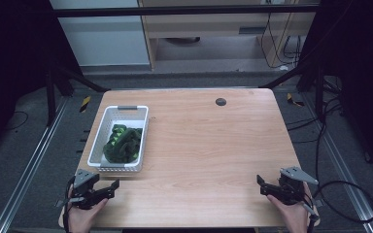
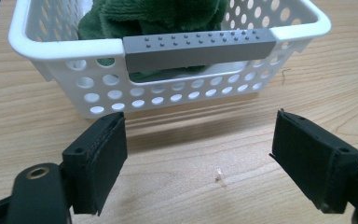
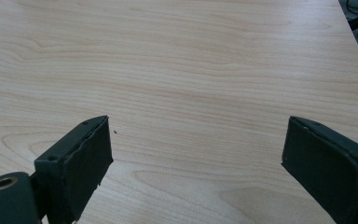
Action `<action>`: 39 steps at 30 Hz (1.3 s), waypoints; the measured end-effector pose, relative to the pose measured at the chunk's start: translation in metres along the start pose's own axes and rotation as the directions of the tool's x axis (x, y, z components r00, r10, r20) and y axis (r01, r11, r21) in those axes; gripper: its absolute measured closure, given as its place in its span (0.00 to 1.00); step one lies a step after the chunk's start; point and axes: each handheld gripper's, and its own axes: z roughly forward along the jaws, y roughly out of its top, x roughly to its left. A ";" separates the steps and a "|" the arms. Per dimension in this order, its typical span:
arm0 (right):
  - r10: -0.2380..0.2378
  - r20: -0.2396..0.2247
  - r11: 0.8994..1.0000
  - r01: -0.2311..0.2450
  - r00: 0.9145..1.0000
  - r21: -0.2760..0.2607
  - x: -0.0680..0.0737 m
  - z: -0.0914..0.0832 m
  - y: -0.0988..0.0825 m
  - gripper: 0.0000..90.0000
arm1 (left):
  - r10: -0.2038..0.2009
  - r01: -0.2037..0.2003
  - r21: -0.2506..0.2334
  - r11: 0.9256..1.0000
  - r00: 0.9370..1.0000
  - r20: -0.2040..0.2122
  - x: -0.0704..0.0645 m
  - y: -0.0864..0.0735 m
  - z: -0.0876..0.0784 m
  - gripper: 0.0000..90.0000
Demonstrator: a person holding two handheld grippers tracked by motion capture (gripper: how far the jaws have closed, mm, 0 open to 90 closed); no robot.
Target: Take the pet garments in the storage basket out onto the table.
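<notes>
Both sets of fingers wide open and empty, basket ahead.

Your left gripper (image 2: 200, 154) faces the white perforated basket (image 2: 65, 65) of green cloth (image 2: 144, 16) just beyond its fingers; reach over the grey handle (image 2: 200, 46), not into it. Your right gripper (image 3: 196, 172) idles over bare bench (image 3: 191, 70).

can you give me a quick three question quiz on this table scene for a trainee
1. True or false: the green cloth lies inside the white basket.
2. Which tool is nearer the basket: A) left tool B) right tool?
3. What is between the right tool's jaws?

Key:
1. True.
2. A; in the left gripper view the basket's grey handle faces it just beyond the open jaws.
3. Nothing; they stand open over bare table.
</notes>
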 end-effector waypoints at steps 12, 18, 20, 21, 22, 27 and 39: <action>-0.013 -0.011 0.999 0.013 1.000 -0.038 0.009 -0.007 0.002 0.09 | -0.014 0.015 -0.073 0.997 1.000 0.015 -0.001 0.007 -0.015 0.20; -0.024 -0.021 0.999 0.024 0.999 -0.043 0.013 -0.008 0.002 0.09 | -0.042 0.047 -0.102 0.994 0.998 0.056 -0.004 0.014 -0.023 0.20; -0.025 -0.020 0.999 0.024 0.999 -0.043 0.013 -0.008 0.002 0.09 | -0.042 0.048 -0.106 0.993 0.998 0.056 -0.005 0.015 -0.024 0.20; -0.026 -0.020 0.999 0.025 0.999 -0.042 0.013 -0.008 0.002 0.09 | -0.040 0.047 -0.110 0.993 0.997 0.062 -0.006 0.016 -0.026 0.20; -0.027 -0.019 0.999 0.026 0.999 -0.043 0.013 -0.008 0.002 0.09 | -0.037 0.044 -0.115 0.992 0.997 0.060 -0.007 0.018 -0.027 0.20; -0.026 -0.018 0.999 0.025 0.999 -0.037 0.012 -0.007 0.002 0.09 | -0.027 0.035 -0.128 0.991 0.998 0.061 -0.008 0.022 -0.031 0.21; -0.025 -0.020 0.999 0.025 0.999 -0.027 0.011 -0.007 0.000 0.09 | -0.001 0.012 -0.161 0.987 0.998 0.067 -0.012 0.039 -0.037 0.21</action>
